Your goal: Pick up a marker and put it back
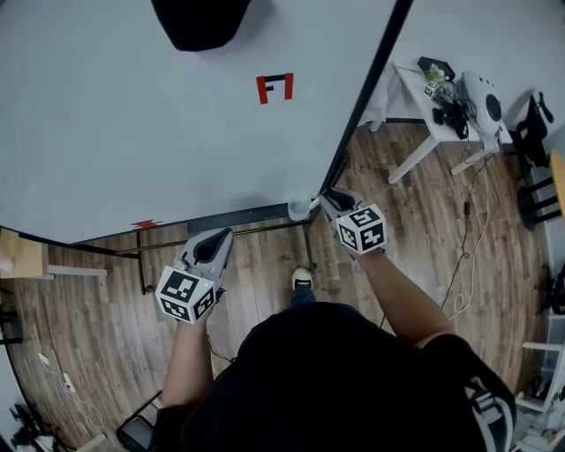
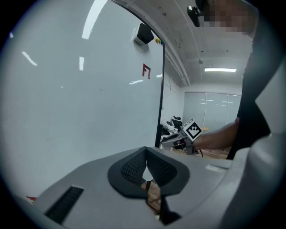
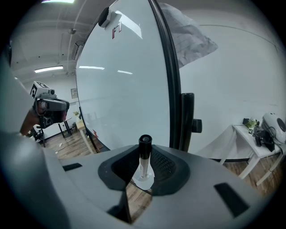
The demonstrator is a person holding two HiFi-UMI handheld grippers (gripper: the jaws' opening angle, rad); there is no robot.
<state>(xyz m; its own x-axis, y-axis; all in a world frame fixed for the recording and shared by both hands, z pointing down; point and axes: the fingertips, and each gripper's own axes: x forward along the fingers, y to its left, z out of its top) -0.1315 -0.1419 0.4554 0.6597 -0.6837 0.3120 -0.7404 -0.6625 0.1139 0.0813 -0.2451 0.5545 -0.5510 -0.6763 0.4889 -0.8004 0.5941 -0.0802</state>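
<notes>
A marker (image 3: 144, 153) with a black cap and a white body stands upright between the pads of my right gripper (image 3: 143, 167), which is shut on it. Its lower end sits over a small white cup (image 3: 144, 178). In the head view that cup (image 1: 300, 209) sits at the right end of the whiteboard's bottom rail, with the right gripper (image 1: 328, 201) just beside it. My left gripper (image 1: 214, 243) hangs to the left, below the board's edge. Its jaws (image 2: 146, 172) are shut with nothing between them.
The large whiteboard (image 1: 177, 115) fills the space ahead, with a red mark (image 1: 274, 87) and a dark object (image 1: 199, 22) on it. Its black frame edge (image 3: 167, 76) runs just right of the marker. A white table (image 1: 424, 101) with gear stands at the right on the wooden floor.
</notes>
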